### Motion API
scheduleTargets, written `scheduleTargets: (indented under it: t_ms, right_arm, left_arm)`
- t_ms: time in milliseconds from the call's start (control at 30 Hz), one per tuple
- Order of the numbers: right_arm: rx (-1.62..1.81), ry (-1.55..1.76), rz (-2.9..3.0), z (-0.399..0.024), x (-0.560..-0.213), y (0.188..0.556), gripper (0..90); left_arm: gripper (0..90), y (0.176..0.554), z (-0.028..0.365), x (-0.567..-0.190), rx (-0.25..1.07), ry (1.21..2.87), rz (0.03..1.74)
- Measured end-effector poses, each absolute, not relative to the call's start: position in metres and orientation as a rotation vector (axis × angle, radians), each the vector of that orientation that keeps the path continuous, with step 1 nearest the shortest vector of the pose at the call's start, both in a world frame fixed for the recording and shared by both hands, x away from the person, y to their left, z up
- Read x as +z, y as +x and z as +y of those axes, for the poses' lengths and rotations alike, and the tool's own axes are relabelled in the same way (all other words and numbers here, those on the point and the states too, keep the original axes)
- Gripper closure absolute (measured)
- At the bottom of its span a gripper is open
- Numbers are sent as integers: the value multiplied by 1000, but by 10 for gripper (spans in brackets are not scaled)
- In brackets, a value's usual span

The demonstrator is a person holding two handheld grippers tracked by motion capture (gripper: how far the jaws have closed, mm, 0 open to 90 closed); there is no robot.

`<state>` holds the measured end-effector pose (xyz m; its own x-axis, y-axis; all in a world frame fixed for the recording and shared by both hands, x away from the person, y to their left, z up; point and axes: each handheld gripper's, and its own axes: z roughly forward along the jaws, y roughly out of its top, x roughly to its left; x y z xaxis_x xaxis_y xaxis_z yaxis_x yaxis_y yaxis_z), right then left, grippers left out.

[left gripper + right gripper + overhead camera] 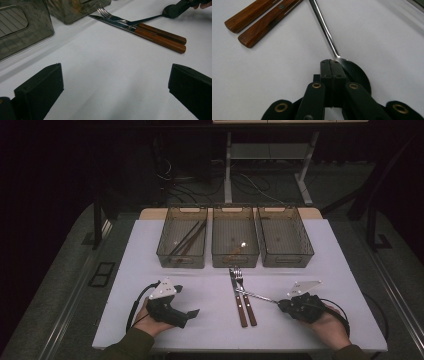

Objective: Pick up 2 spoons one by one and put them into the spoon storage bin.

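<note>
My right gripper (286, 304) has its jaws pressed together on the bowl of a metal spoon (260, 296), and in the right gripper view the bowl (355, 72) sits pinched at the jaw tips with the handle running away toward the knife. That wooden-handled knife (238, 301) is my landmark: a matching fork (245, 296) lies just beside it on the white table (210, 320), and the spoon's handle tip rests across the pair. My left gripper (192, 313), well to the knife's left, holds nothing, its jaws spread wide apart. Beyond the knife stand three mesh bins: left bin (182, 242), middle bin (235, 242), right bin (284, 240).
</note>
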<state>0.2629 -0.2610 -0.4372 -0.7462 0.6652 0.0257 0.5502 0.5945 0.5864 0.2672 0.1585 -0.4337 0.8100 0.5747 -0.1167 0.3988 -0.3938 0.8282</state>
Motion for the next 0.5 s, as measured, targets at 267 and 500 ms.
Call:
scheduleTargets:
  t_ms: [267,500]
  right_arm:
    - [1008,991,2589,-269,-429,261,882]
    - [1087,1052,2517,-291,-420,266,651]
  left_arm:
    - [0,268,159,-433,236,2038,715]
    - [0,268,159,-433,235,2038,711]
